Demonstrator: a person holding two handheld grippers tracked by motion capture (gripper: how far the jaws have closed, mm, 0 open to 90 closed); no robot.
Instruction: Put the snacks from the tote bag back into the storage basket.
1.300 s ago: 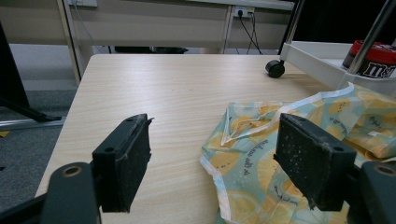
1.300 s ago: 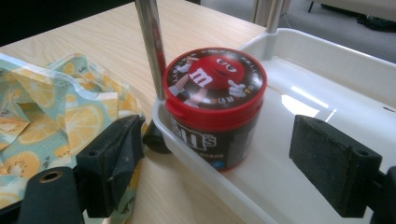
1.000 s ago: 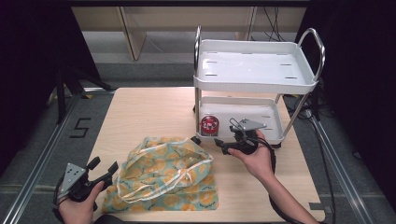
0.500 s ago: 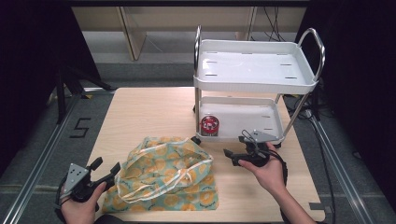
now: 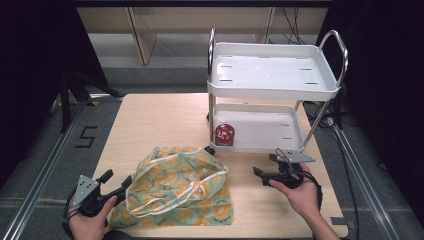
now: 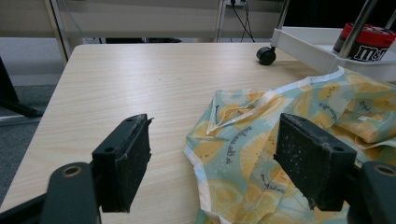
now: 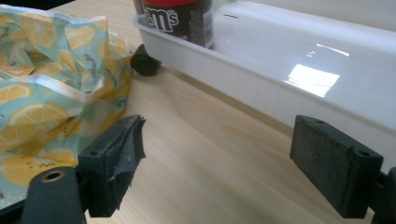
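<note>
The high view takes in the whole two-tier white cart (image 5: 272,82) at the upper right of the frame, while the right gripper view brings close its lower tray wall (image 7: 261,79) and black caster (image 7: 144,60). The lemon-print fabric bag (image 5: 177,187) lies crumpled at lower centre, bare tabletop (image 5: 160,122) stretching above it toward the upper left. The M&M's jar (image 5: 224,135) stands in the lower tray's left corner; the left gripper (image 5: 114,184), jaws wide and empty, sits at the bag's left edge, and the right gripper (image 5: 264,172), equally wide and empty, hovers over bare wood between bag and cart.
</note>
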